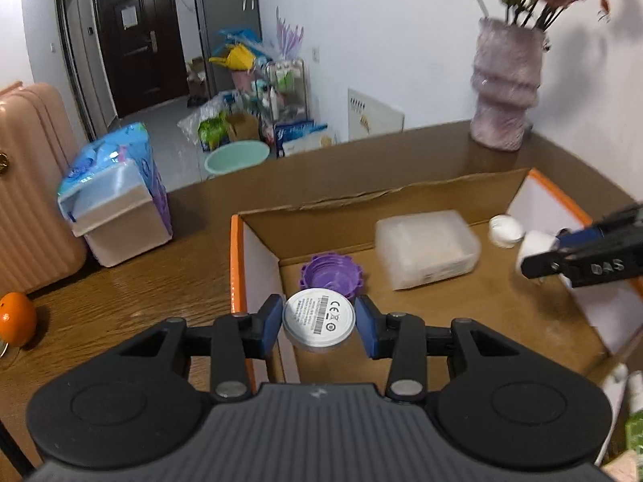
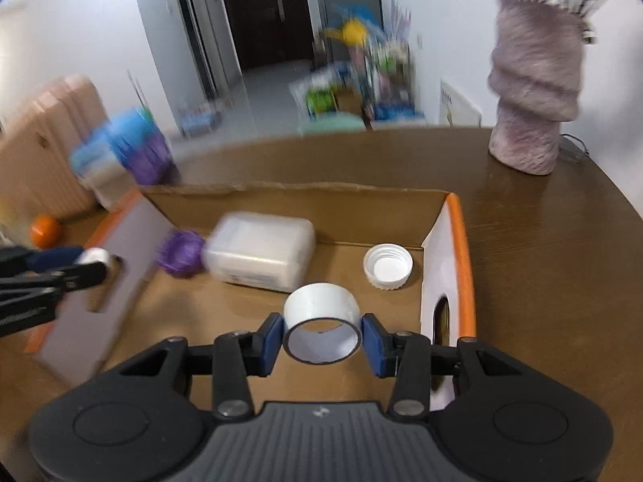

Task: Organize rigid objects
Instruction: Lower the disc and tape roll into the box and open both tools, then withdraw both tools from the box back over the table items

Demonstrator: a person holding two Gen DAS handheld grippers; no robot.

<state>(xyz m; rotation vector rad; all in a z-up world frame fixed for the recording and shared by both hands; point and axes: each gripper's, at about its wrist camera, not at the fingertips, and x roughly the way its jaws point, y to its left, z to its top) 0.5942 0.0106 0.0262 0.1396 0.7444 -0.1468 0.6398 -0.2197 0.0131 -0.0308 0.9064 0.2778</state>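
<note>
- The left hand-held gripper [image 1: 318, 323] is clamped on a small white round plastic puck with a printed label [image 1: 318, 318], held above the near left corner of the open brown cardboard box with orange-edged flaps [image 1: 237, 261].
- The right hand-held gripper [image 2: 321, 339] grips a white roll of tape [image 2: 321, 321] across its sides, over the box's near right part.
- Just ahead of the left pads lies a purple scalloped plastic lid [image 1: 331, 273]; beyond it a frosted white rectangular plastic case [image 1: 428, 247] and a white ribbed bottle cap [image 2: 388, 266] rest on the box floor.
- Risk: the puck sits close to the left wall, so an early release could drop it on the rim and out onto the brown wooden tabletop [image 1: 120, 301].
- Risk: the roll is round, and may roll into the cap when freed.
</note>
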